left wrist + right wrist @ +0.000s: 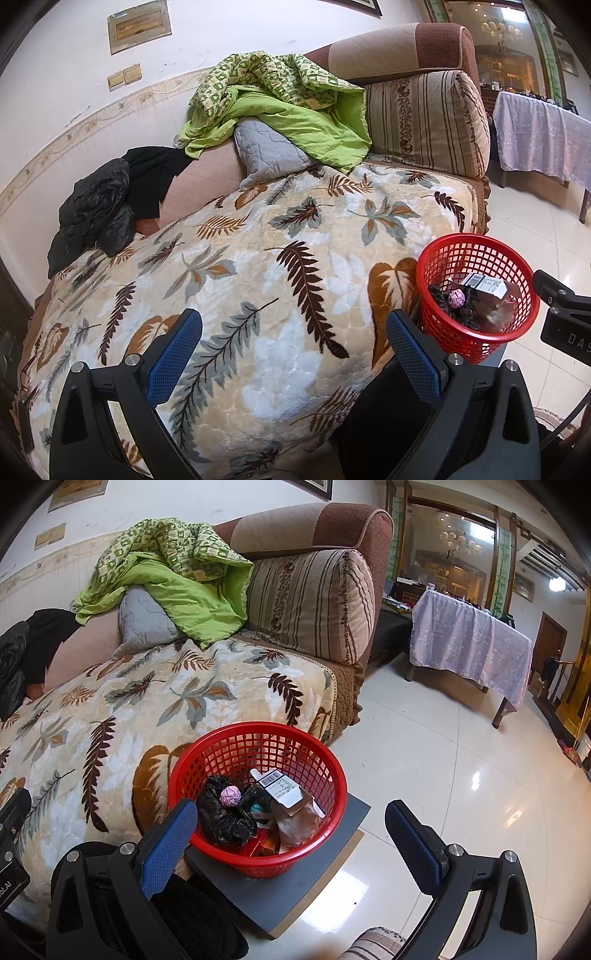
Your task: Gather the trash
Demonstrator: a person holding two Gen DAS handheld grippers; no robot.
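- Left wrist view: the left gripper (pixel 293 354) hangs over the leaf-print blanket (pixel 258 280) on the sofa (pixel 406 51), its jaws spread wide with nothing between them; no loose litter shows on the blanket here; a green quilt (pixel 280 110) lies heaped on a grey cushion (pixel 266 151) at the back, and black clothing (pixel 99 210) sits at the far left; the red basket (pixel 476 336) stands at the right, just beside the blanket's edge, already holding trash — a labelled packet (pixel 484 286) and a pink crumpled ball (pixel 457 298); part of the right gripper shows at the right border.
- Right wrist view: the right gripper (pixel 291 834) is likewise wide open and empty, poised near the red basket (pixel 258 864), which rests on a grey board (pixel 291 893) above the tiled floor (pixel 443 760); inside lie a black bag (pixel 221 816), the pink ball (pixel 230 796) and the labelled packet (pixel 282 788).
- Step in hand, as a judgement: both tools are free and the basket is part-filled, so this reads as an interval between deposits — or the close of collecting.
- Next move: search the sofa and floor for any remaining piece; none is plainly visible, so the search must come before any reach.
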